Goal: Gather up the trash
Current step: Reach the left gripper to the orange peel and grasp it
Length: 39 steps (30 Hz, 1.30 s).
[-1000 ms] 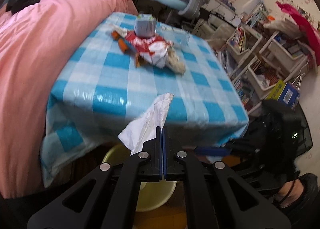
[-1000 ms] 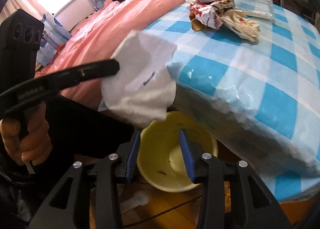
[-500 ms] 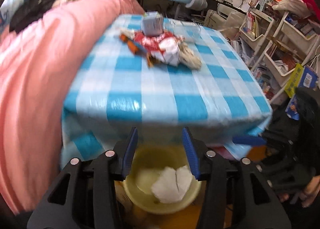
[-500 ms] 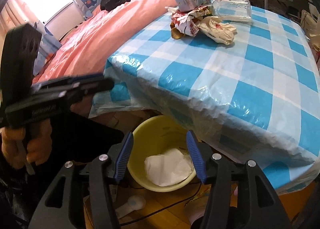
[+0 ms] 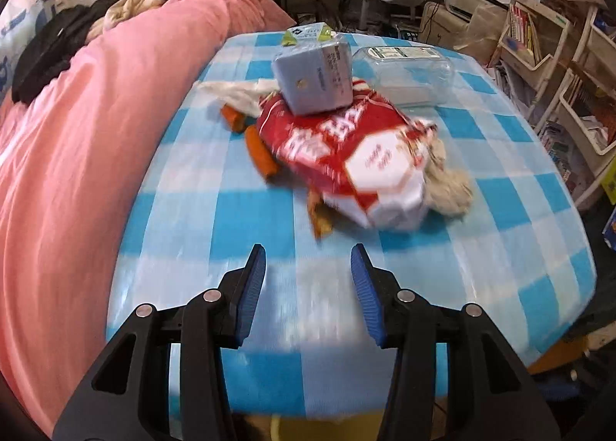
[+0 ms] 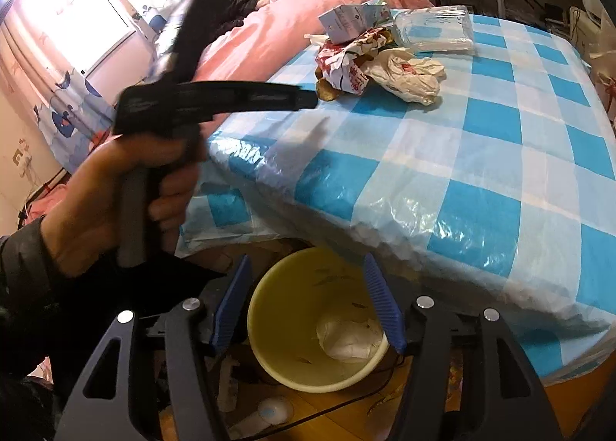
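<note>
**Trash pile on checked surface: handling notes**

Location. The pile sits toward the far side of the surface [image 5: 192, 233], near the pink bed [image 5: 77, 133]. The bin [image 6: 285, 371] stands on the floor below the near edge, with one white wad [image 6: 348, 337] already inside.

Left tool [image 5: 308, 271]. Fingers spread apart, empty, held over the near part of the cloth and aimed at the pile.

Right tool [image 6: 308, 310]. Fingers spread apart, empty, held over the bin mouth.

Items.
- Wrapper [image 5: 346, 148], red and white, crumpled. Judged light, thin, crackly and a little slick; best pinched at a raised fold on its near white end.
- Carton [image 5: 313, 75], grey-blue, resting partly on the wrapper. Judged light if empty, fairly stiff; likely to tip or slide if the wrapper is pulled first. Take it across two flat sides.
- Clear tray [image 5: 404, 71], behind the carton. Judged light, springy, slippery; grip at a rim.
- Pale bag [image 5: 450, 186], bunched, touching the wrapper's right side. Soft; pinch any bunch.
- Orange bits [image 5: 261, 150], left of the wrapper. Small and low, harder to nip.
</note>
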Each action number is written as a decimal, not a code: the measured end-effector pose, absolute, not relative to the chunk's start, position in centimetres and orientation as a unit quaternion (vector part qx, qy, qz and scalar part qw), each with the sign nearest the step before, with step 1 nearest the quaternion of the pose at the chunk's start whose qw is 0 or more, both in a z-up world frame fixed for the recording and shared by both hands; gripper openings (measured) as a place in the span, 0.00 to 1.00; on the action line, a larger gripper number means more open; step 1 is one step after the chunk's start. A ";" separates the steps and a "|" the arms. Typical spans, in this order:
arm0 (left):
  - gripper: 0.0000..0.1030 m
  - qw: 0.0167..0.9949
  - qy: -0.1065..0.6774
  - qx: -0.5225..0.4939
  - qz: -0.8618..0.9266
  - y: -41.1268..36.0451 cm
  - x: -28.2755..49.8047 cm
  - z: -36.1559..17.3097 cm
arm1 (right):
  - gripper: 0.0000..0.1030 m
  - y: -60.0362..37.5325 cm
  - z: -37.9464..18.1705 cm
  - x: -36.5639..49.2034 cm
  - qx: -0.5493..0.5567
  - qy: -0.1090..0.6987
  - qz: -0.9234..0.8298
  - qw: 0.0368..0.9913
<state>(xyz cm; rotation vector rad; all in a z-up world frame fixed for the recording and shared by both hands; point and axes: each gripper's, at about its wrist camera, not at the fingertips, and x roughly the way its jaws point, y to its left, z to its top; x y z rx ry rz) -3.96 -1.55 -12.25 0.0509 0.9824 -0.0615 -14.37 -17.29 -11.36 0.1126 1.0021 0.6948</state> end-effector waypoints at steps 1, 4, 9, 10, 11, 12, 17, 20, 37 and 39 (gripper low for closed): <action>0.42 0.883 0.468 0.027 -0.021 -1.6 -3.3 -12.4 | 0.58 -17.2 -11.3 -14.3 0.054 0.470 0.327 0.818; 0.27 0.883 0.468 0.016 -0.012 -1.3 -1.6 -12.9 | 0.58 -17.3 -11.0 -14.1 0.056 0.466 0.333 0.818; 0.04 0.890 0.456 -0.004 -0.034 -1.5 -0.5 -12.4 | 0.59 -17.5 -10.7 -13.7 0.063 0.458 0.336 0.821; 0.04 0.895 0.445 -0.001 -0.040 -1.6 -0.7 -11.5 | 0.59 -17.6 -10.7 -13.6 0.064 0.458 0.336 0.821; 0.04 0.898 0.437 -0.001 -0.041 -1.7 -0.8 -10.9 | 0.59 -17.7 -10.7 -13.6 0.066 0.457 0.336 0.821; 0.04 0.903 0.428 -0.002 -0.043 -1.6 -1.0 -10.2 | 0.59 -17.7 -10.6 -13.6 0.068 0.456 0.336 0.821; 0.03 0.899 0.435 0.037 -0.034 -0.7 -3.0 -8.1 | 0.59 -18.0 -10.5 -13.7 0.073 0.454 0.338 0.822; 0.03 0.881 0.469 0.043 -0.040 0.8 -4.5 -8.8 | 0.59 -18.1 -10.5 -13.8 0.079 0.451 0.338 0.822; 0.56 0.864 0.493 0.087 -0.060 1.4 -6.3 -10.3 | 0.59 -18.3 -11.0 -13.7 0.082 0.454 0.318 0.828; 0.56 0.858 0.501 0.100 -0.048 1.2 -5.2 -11.0 | 0.59 -18.0 -10.8 -13.6 0.071 0.448 0.314 0.834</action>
